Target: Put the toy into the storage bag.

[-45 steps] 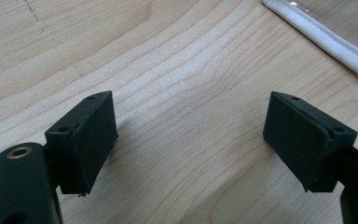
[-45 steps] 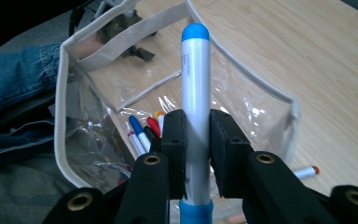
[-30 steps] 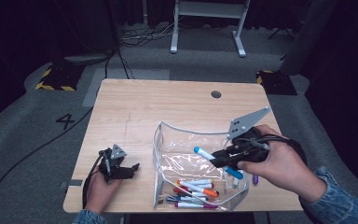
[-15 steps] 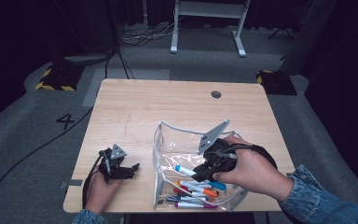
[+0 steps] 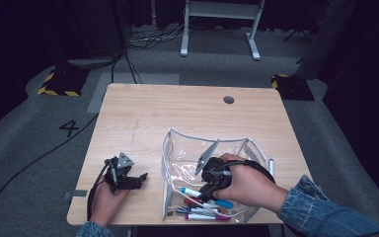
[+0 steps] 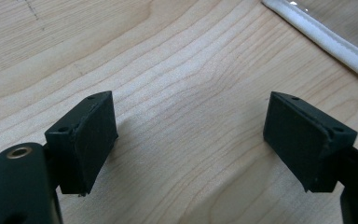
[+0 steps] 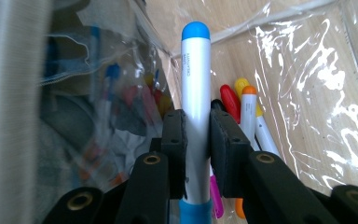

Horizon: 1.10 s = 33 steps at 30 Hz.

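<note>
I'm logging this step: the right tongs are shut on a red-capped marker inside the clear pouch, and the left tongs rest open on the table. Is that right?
Not quite: the marker has a blue cap, not a red one, as the right gripper view shows. The rest holds: the right tongs are shut on it inside the clear pouch, and the left tongs rest open on the table.

The table (image 6: 177,116) is light wood with visible grain and a matt finish. The pouch (image 7: 307,93) is clear glossy plastic film, wrinkled, with a white cloth-like edge. The blue-capped marker (image 7: 196,93) has smooth white plastic. The pads (image 6: 93,140) look matt black and slightly rough.
</note>
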{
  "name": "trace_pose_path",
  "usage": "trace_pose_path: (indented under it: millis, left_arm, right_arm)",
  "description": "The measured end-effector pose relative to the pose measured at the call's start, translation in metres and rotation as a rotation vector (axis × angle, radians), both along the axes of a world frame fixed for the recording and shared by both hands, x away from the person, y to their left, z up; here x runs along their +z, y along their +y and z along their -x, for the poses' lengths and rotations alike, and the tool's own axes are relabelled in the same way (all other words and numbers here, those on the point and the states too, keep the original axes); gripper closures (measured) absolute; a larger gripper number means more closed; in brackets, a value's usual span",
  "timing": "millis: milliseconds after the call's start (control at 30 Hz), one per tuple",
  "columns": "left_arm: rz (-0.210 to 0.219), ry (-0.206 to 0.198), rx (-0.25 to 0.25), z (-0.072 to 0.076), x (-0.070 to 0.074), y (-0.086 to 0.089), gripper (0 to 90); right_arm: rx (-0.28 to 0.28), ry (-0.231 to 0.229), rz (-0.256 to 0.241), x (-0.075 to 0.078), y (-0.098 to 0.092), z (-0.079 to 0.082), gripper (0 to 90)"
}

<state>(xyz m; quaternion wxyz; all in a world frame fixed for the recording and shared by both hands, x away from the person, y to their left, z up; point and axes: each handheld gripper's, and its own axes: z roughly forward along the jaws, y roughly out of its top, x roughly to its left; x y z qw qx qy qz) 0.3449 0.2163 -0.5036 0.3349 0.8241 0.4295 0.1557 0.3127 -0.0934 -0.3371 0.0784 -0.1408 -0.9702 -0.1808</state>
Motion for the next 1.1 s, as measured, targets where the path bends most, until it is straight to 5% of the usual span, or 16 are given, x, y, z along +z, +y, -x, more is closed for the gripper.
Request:
trace_pose_path:
  millis: [467, 1100]
  left_arm:
    - [-0.004, 0.000, -0.004, 0.000, 0.000, 0.000, 17.5]
    - [-0.004, 0.001, -0.003, 0.000, 0.000, 0.000, 17.5]
  right_arm:
    - [0.041, 0.023, 0.101, -0.035, 0.017, -0.009, 76.7]
    - [0.064, 0.067, 0.193, -0.059, 0.022, -0.022, 76.6]
